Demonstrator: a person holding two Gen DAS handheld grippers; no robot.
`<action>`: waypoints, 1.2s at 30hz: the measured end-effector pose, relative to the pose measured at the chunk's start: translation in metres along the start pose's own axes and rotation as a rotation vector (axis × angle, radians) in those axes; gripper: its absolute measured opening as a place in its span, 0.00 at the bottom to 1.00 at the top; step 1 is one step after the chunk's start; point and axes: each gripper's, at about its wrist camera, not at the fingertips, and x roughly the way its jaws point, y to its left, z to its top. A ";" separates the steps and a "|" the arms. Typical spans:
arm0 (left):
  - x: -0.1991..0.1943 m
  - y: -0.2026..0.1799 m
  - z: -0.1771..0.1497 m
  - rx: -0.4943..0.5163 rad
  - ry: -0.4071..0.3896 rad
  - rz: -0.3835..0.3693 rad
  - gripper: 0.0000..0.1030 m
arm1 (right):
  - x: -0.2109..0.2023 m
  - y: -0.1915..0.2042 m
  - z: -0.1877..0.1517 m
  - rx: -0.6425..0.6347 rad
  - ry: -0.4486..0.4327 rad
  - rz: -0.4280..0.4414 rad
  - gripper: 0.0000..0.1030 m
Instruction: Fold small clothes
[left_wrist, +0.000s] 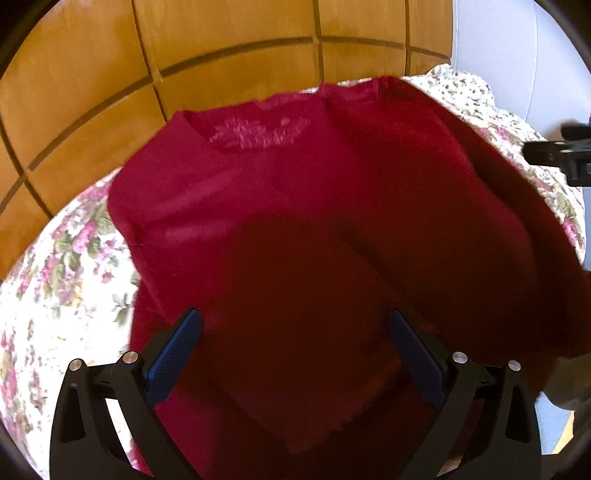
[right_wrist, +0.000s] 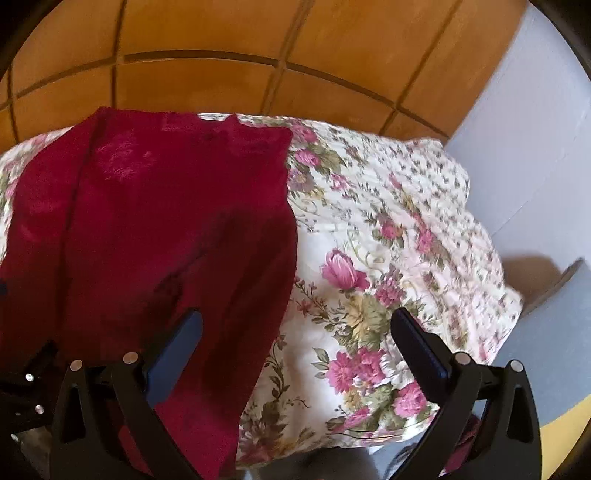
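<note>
A dark red shirt (left_wrist: 295, 221) is laid flat on a floral quilt (right_wrist: 388, 258), neckline towards the tiled floor (left_wrist: 221, 44); the left gripper (left_wrist: 295, 354) is held above its lower half, jaws spread wide; the right gripper (right_wrist: 295, 354) is likewise parted, straddling the shirt's right edge; nothing is clasped by either.

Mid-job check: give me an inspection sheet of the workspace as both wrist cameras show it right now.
Surface: floral quilted cover, rumpled at its far right corner.
Job's things: red shirt lying on the cover, neckline toward the far edge, a panel folded over its middle.
Clutter: nothing seen.
Grippers: left gripper open above the shirt's folded part; right gripper open, straddling the shirt's right edge and the cover.
Cables: nothing seen.
Surroundings: orange tiled floor beyond the cover; pale blue wall to the right.
</note>
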 end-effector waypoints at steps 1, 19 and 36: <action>0.002 0.003 -0.001 -0.018 -0.004 -0.013 0.97 | 0.003 -0.003 0.000 0.026 0.032 0.034 0.98; -0.022 0.026 -0.012 -0.003 -0.078 -0.147 0.05 | -0.020 0.010 -0.004 0.124 -0.022 0.223 0.98; -0.060 0.090 -0.003 -0.131 -0.149 -0.082 0.04 | -0.021 -0.001 -0.007 0.199 0.000 0.240 0.98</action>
